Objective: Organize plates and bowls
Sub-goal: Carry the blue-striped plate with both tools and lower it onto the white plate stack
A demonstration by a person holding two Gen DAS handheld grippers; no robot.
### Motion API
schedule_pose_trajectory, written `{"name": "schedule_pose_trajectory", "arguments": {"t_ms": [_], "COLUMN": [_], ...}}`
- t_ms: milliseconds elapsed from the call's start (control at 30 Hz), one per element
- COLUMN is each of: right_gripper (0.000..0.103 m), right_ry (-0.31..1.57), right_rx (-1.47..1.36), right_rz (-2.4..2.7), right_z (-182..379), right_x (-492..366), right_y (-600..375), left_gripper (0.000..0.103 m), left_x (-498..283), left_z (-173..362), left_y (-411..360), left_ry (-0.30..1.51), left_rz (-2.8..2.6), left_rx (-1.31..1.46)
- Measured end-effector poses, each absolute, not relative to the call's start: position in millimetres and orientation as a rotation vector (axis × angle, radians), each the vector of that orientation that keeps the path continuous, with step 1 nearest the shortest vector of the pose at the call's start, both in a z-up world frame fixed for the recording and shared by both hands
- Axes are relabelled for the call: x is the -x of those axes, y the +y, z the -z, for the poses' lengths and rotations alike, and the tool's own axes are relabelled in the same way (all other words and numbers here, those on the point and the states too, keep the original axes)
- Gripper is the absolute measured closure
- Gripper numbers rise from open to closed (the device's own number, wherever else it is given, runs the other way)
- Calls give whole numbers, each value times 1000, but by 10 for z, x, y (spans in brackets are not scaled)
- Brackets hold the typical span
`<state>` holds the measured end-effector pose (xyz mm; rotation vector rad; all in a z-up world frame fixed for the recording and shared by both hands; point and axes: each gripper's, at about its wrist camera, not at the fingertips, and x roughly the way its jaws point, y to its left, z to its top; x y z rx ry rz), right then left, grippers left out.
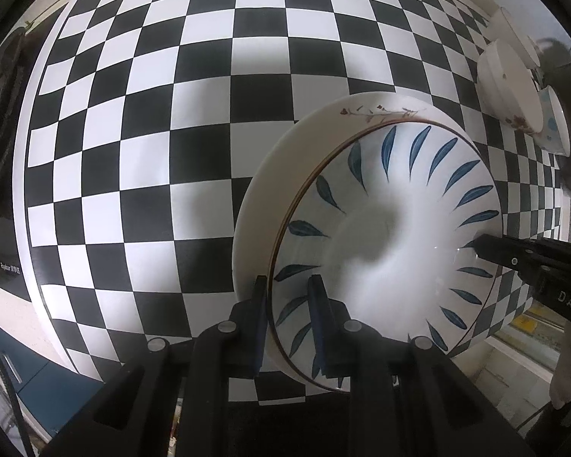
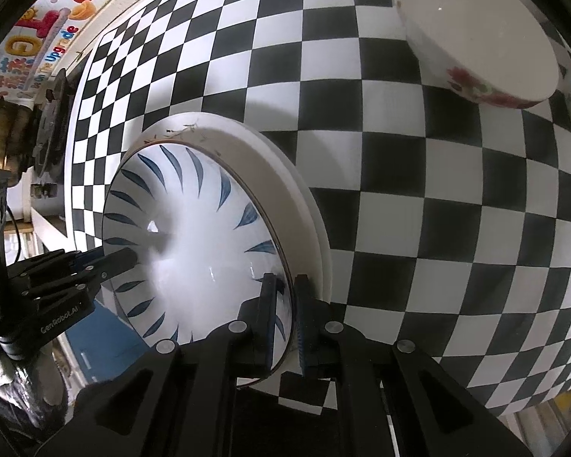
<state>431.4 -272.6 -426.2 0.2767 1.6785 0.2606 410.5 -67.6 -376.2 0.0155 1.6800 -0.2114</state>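
A white bowl with blue leaf marks point(image 1: 388, 224) sits inside a white dish with a brown twig pattern point(image 1: 285, 160) on the checkered table. My left gripper point(image 1: 287, 297) is shut on the leaf bowl's near rim. My right gripper point(image 2: 285, 293) is shut on the opposite rim of the same bowl point(image 2: 194, 236), one finger inside, one between the bowl and the outer dish point(image 2: 281, 175). Each gripper shows in the other's view: the right one point(image 1: 521, 259) at the right edge, the left one point(image 2: 76, 270) at the left edge.
White bowls with red flowers lie at the table's far right point(image 1: 510, 87), one large in the right wrist view point(image 2: 476, 34). A blue-dotted bowl point(image 1: 552, 122) sits beside them. A metal pot point(image 2: 0, 137) and stove stand at the left. The table edge point(image 1: 26, 228) runs left.
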Motion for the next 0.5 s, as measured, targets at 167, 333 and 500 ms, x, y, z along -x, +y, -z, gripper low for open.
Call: {"name": "schedule_pose_trajectory", "arguments": {"t_ms": [167,333,500], "right_gripper": [92,89,88], "right_ry": [1673,1679,1698], "right_rx": [-266,-297,-341], "right_rz": [-245,-229,-220], "right_z": [4252,4268,4294], "right_x": [-4306,-4290,-4312], "right_y": [-2684,-2704,-2762], "left_gripper": [85,85,85], "left_x": [-4090,-4104,-4132], "left_z": [3778,3775,3769], "left_y": [-685,-665,-618], "left_ry": [1680,1687,1705], "left_rz": [199,196,193], "left_rx": [-9,-7,16]}}
